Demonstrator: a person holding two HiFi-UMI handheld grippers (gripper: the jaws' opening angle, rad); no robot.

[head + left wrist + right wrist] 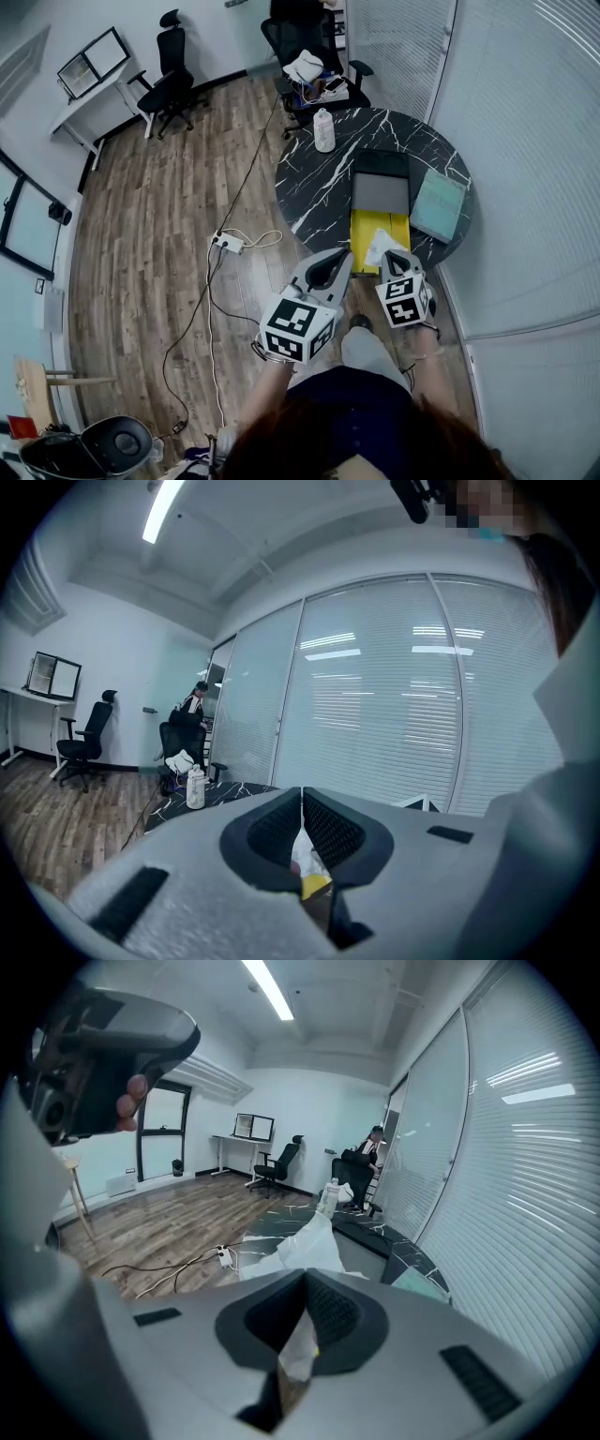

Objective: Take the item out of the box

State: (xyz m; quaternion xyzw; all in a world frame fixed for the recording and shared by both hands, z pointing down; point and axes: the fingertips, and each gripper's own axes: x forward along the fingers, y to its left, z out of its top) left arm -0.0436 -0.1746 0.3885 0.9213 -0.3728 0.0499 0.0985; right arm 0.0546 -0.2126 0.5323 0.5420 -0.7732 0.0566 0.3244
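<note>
two grippers at an open yellow box, one holding a white bag

one round black marble table (319,187) carries the open box (361,234) at its near edge. the box is yellow inside, with a grey panel lying beyond the yellow part. a teal pad (439,204) lies just beside the box on the right. the left gripper (345,255) is at the box's near left corner, its jaws pressed together at the tips with nothing seen between them. the right gripper (387,257) is at the box's near edge, its jaws closed on the white plastic bag (380,246). the bag sticks up past the tips, over the near end of the yellow inside; whether it is clear of the box cannot be told. a white bottle (323,130) stands at the table's far edge, well apart from the box.
</note>
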